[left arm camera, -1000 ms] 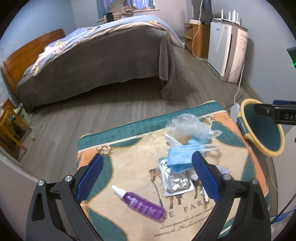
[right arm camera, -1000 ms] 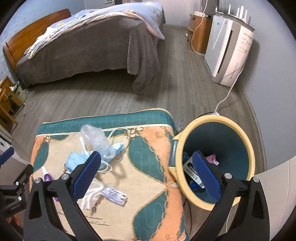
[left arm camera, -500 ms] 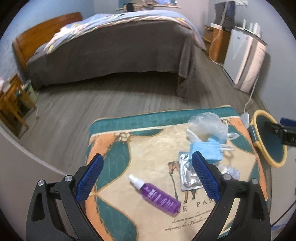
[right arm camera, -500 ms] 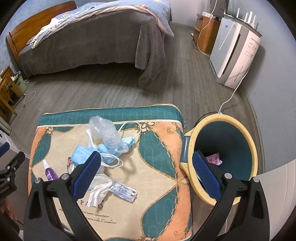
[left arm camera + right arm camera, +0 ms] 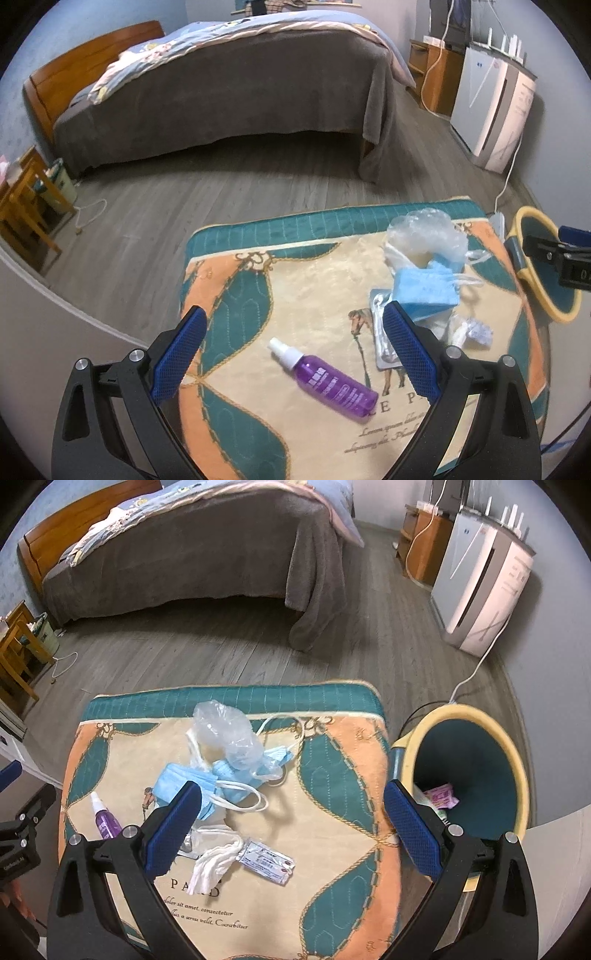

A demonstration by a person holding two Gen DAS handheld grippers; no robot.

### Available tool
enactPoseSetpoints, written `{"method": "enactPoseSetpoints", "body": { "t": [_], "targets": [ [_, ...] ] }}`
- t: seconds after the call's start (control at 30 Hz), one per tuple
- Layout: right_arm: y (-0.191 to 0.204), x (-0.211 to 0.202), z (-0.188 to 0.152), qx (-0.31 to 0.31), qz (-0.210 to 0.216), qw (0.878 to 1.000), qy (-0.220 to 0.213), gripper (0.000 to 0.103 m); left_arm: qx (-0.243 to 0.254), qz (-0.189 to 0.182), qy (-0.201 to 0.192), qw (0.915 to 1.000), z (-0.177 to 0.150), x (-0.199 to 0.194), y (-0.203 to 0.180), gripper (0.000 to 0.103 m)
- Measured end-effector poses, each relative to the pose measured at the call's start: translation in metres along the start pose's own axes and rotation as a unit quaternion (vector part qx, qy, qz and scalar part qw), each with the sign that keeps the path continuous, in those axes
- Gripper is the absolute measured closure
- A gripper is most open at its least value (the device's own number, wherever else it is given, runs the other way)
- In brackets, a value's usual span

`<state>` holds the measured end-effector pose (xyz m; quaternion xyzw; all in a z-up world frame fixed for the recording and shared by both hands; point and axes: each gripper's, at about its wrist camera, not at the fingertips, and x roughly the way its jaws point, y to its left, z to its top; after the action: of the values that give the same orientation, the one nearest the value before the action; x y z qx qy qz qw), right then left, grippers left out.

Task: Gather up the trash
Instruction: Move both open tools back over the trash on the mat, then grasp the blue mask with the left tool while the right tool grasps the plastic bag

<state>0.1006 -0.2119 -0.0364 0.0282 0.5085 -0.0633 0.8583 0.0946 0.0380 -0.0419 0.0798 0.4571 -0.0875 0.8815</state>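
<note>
Both grippers, left (image 5: 291,356) and right (image 5: 291,829), hung wide open and empty above the mat (image 5: 332,782); masks (image 5: 192,786) lay mid-mat, bin (image 5: 517,746) just beside it.

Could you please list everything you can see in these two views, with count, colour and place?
Table cover: one, teal, orange and cream, under the trash.
Plastic bag: one, clear, far middle of cover.
Face masks: at least two, blue, beneath and beside bag.
Spray bottle: one, purple, lying near left gripper.
Tissue: one, white, near edge.
Small packet: one, whitish, beside tissue.
Bin: one, yellow rim, teal inside, right of cover.
Bed: one, grey blanket, behind.
White appliance: one, by wall.
Left gripper: blue pads, open.
Right gripper: blue pads, open.
</note>
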Motion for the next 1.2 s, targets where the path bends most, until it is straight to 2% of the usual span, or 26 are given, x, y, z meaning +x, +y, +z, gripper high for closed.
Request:
{"method": "enactPoseSetpoints", "body": {
  "t": [0.37,0.47,0.73,0.87,1.07,1.17,1.2],
  "targets": [
    [-0.015,0.033,0.001,0.015,0.006,0.999,0.028,0.006,0.022,0.004,0.013,0.9997,0.004,0.016,-0.006,0.008],
    [-0.015,0.04,0.003,0.028,0.019,0.999,0.031,0.006,0.032,0.005,0.016,0.9994,0.006,0.023,-0.01,0.008],
    [-0.004,0.063,0.019,0.034,0.039,0.998,0.033,0.006,0.063,-0.013,0.04,0.9971,0.009,0.053,-0.025,0.008],
    [0.007,0.072,0.029,0.015,0.051,0.998,0.029,0.008,0.082,-0.025,0.042,0.9954,0.014,0.064,-0.032,0.008],
    [0.02,0.092,0.036,-0.002,0.077,0.996,0.043,0.028,0.077,-0.038,0.065,0.9942,0.018,0.087,-0.03,0.008],
    [0.024,0.102,0.037,-0.006,0.091,0.994,0.058,0.042,0.086,-0.041,0.074,0.9926,0.017,0.096,-0.035,0.008],
    [0.025,0.105,0.037,-0.007,0.097,0.993,0.065,0.051,0.09,-0.043,0.076,0.9922,0.017,0.097,-0.037,0.008]
  ]
}}
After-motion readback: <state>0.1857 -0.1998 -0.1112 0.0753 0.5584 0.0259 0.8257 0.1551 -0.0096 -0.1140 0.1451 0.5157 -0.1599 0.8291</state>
